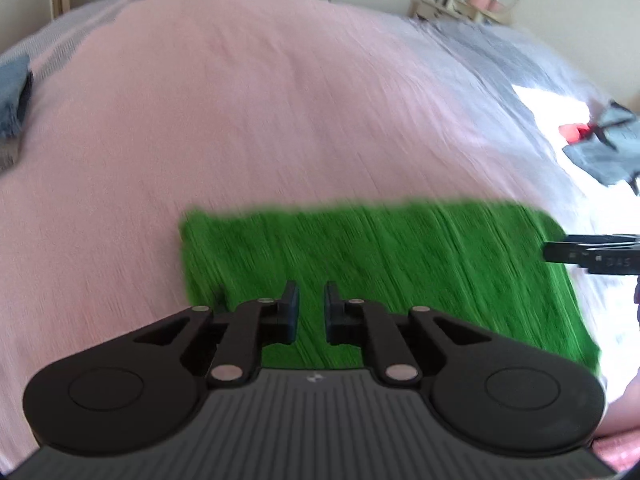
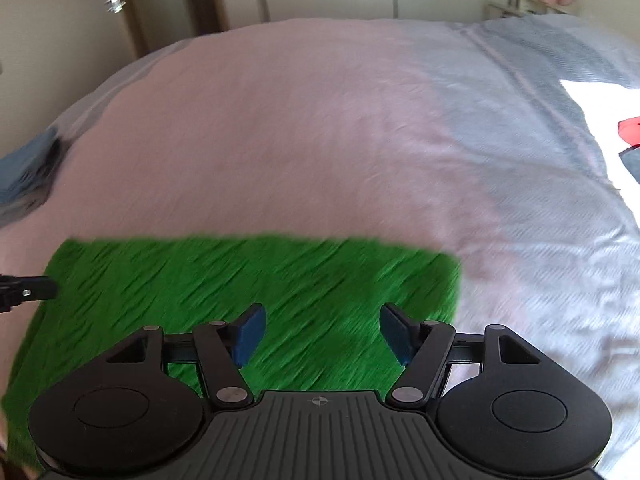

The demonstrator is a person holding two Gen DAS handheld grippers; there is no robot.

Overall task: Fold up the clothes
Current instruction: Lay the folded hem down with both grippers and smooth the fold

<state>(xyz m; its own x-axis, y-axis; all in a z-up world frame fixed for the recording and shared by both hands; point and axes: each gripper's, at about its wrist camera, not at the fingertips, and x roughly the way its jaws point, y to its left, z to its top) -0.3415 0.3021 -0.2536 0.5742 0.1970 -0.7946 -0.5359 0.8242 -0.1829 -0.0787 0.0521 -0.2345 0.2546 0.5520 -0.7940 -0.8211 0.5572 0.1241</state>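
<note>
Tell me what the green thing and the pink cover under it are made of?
The green cloth looks like soft, fuzzy fabric, maybe a towel or fleece: matte, no shine, streaky nap, though motion blur hides detail. The pink bedspread looks like thin woven or crinkled cotton, matte, with fine ripples. Both are guesses from looks.

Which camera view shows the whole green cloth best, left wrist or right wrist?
Neither shows it whole. The left wrist view shows more: the green cloth with both far corners visible, near edge behind the left gripper. In the right wrist view its left side runs off-frame.
</note>
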